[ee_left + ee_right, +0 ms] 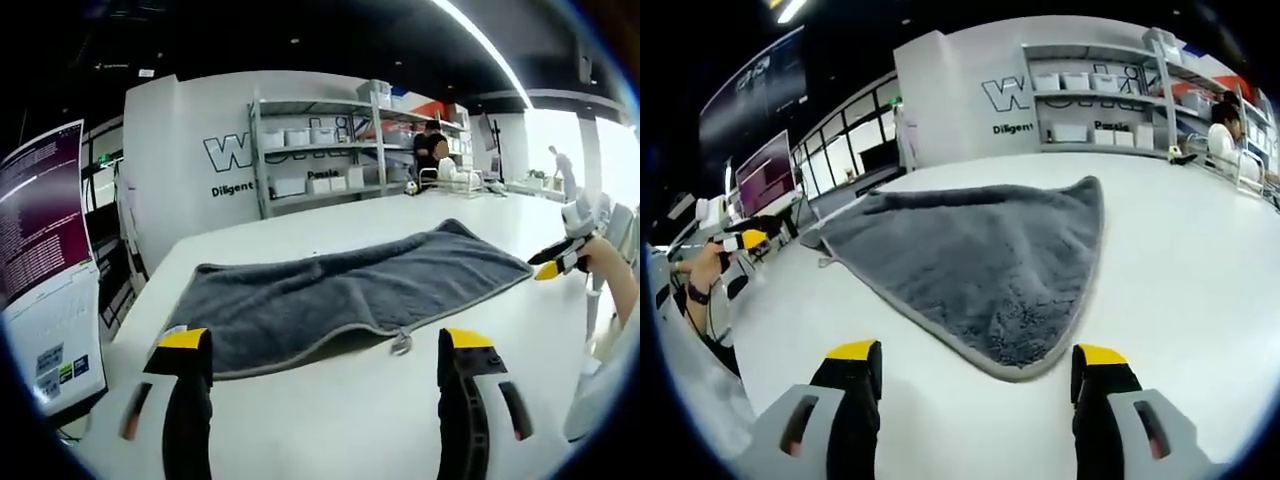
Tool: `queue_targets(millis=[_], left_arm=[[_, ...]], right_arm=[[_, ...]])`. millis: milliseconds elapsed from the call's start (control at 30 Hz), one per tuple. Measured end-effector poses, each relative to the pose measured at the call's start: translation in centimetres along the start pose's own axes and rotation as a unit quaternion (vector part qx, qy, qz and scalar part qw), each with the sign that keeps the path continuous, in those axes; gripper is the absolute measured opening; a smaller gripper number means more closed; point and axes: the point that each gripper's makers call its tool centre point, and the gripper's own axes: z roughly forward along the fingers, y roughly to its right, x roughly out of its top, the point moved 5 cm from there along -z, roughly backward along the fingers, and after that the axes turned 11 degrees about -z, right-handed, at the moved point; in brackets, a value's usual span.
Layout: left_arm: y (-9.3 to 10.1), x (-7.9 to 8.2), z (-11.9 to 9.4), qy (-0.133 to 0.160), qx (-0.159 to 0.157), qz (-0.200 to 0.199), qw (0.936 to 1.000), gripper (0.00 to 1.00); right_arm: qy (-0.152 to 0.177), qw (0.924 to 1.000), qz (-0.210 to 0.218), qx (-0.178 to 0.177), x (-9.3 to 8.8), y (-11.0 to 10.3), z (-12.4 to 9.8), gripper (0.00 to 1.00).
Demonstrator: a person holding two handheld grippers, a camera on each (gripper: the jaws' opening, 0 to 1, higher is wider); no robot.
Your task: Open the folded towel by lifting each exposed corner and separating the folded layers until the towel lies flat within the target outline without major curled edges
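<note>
Towel (340, 290) lies spread on your white worktop (330, 410), grey, still doubled lengthwise in the left gripper view with a small hanging loop (401, 344) at its near hem, and its far edge is hidden behind its own bulk, so you cannot count the layers. Your left hand-held gripper (326, 352) stands wide apart and empty just short of that hem, and your right hand-held gripper (976, 362) is equally spread with nothing in it, one towel corner lying between its yellow tips. Shelving (330, 150) and a monitor (45, 270) sit behind, the monitor cut off at the frame edge.
</note>
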Motion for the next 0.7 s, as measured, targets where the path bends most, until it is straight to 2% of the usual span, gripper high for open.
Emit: queue_targets(millis=[200, 533, 700], left_arm=[[-0.1, -0.3, -0.2, 0.002, 0.001, -0.006, 1.0, 0.91], [-0.5, -1.1, -0.4, -0.006, 0.008, -0.012, 0.9999, 0.9], [-0.5, -1.4, -0.4, -0.011, 0.011, -0.007, 0.9999, 0.89]], right_arm=[[0.001, 1.0, -0.003, -0.002, 0.0, 0.2, 0.1, 0.71], [0.018, 0.999, 0.011, -0.039, -0.4, 1.8, -0.1, 0.43], [0.025, 0.9982, 0.01, -0.053, -0.6, 2.3, 0.0, 0.32]])
